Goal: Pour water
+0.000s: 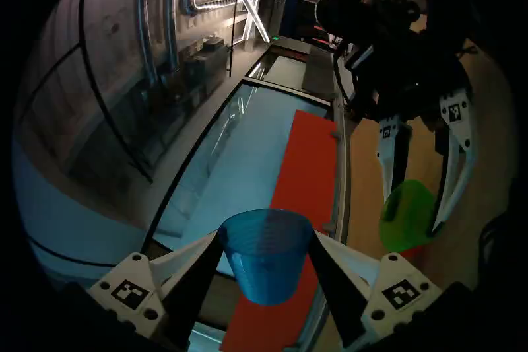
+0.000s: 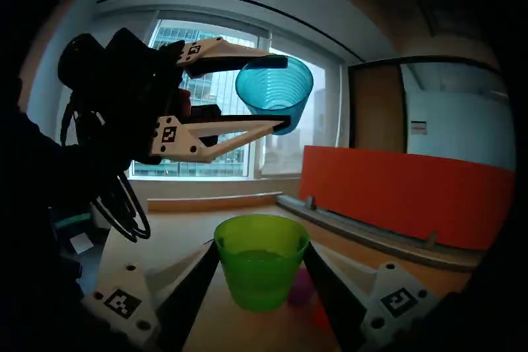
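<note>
Windows (image 2: 218,147) back a wooden desk (image 2: 178,226); left claw (image 1: 264,236) pinches the blue cup (image 1: 264,266), held high and tipped on its side; below it, well apart, right claw (image 2: 261,246) pinches the green cup (image 2: 262,273) upright, liquid inside, low by the desk; an orange panel (image 2: 409,193) lines one desk edge; open air lies between the cups.

An office: desk (image 2: 178,233) with orange divider (image 2: 409,193) (high-rise windows (image 2: 327,114) behind).

I am finding no readable text: coded square markers (image 1: 129,292) are sitting on my left gripper (image 1: 265,240); wall notice (image 2: 418,127) is blurring.
</note>
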`<state>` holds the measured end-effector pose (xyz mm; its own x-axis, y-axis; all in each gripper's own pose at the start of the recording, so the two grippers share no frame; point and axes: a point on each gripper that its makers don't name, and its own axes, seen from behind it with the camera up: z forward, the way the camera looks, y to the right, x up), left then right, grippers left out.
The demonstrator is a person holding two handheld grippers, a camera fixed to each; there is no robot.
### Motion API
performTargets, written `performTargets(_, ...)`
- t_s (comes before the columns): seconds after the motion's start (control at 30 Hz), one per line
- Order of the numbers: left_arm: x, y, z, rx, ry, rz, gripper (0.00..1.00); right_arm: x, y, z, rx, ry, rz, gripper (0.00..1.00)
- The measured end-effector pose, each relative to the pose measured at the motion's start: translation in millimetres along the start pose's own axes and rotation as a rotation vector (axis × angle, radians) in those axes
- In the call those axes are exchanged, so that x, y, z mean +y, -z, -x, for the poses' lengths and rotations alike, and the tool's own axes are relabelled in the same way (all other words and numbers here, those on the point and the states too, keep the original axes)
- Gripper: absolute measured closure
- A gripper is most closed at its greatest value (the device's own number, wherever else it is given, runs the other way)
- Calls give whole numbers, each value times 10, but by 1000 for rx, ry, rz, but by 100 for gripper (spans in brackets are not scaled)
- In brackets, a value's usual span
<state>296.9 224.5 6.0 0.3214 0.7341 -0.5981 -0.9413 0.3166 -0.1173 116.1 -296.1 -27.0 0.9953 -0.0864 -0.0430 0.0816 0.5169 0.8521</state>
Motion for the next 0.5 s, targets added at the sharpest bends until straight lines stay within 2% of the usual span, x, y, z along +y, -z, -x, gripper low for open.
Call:
performTargets(0.3, -7, -3, 158, -18, 240, -1, 13, -7, 14, -33, 9, -2, 3, 10)
performTargets(0.5, -42, 16, 171, -18, 410, -4, 13, -11, 23, -39, 11, -2, 4, 10)
